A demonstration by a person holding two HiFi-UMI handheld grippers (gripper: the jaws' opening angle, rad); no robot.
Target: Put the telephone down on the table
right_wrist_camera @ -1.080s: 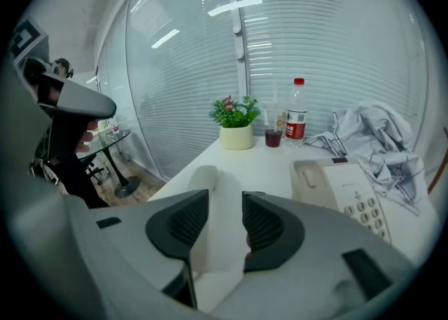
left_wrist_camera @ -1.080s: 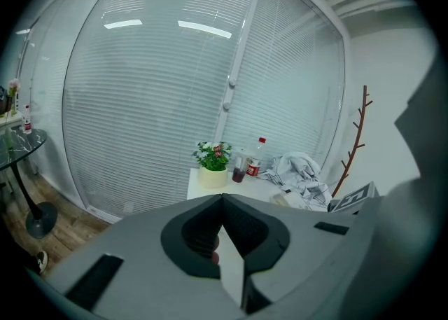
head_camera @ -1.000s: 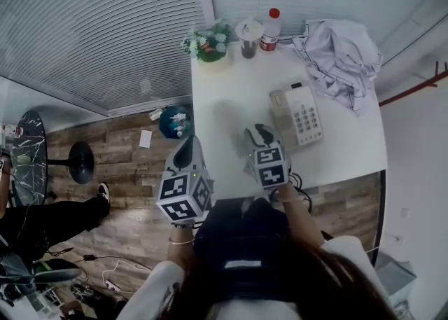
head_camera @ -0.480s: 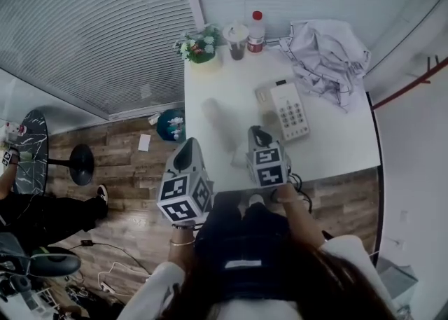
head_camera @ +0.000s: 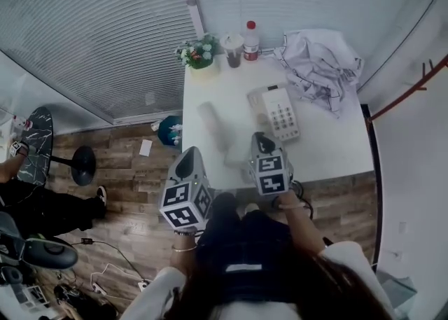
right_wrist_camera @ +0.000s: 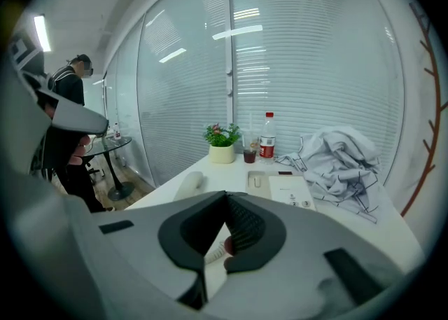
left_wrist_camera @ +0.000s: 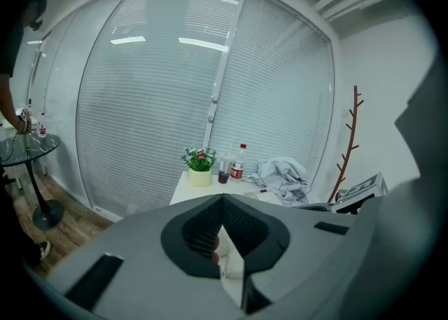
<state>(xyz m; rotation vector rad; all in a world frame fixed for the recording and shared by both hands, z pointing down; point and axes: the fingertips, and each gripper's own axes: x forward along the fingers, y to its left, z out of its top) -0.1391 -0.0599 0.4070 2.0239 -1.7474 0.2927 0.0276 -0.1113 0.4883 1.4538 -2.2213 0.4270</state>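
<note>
While the handset lies on the bench beside its base, we hold left claw and right claw (2, both empty) pinched together.

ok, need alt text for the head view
The handset lies on a white table, left of the telephone base. A person seen from above holds the left tool and right tool, both shut and empty, at its near edge.

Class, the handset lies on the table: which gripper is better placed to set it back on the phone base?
Likely the right gripper: it sits over the near edge of the table, close to both the handset and the phone base. The left gripper hangs by the table's left corner, mostly over the floor.
</note>
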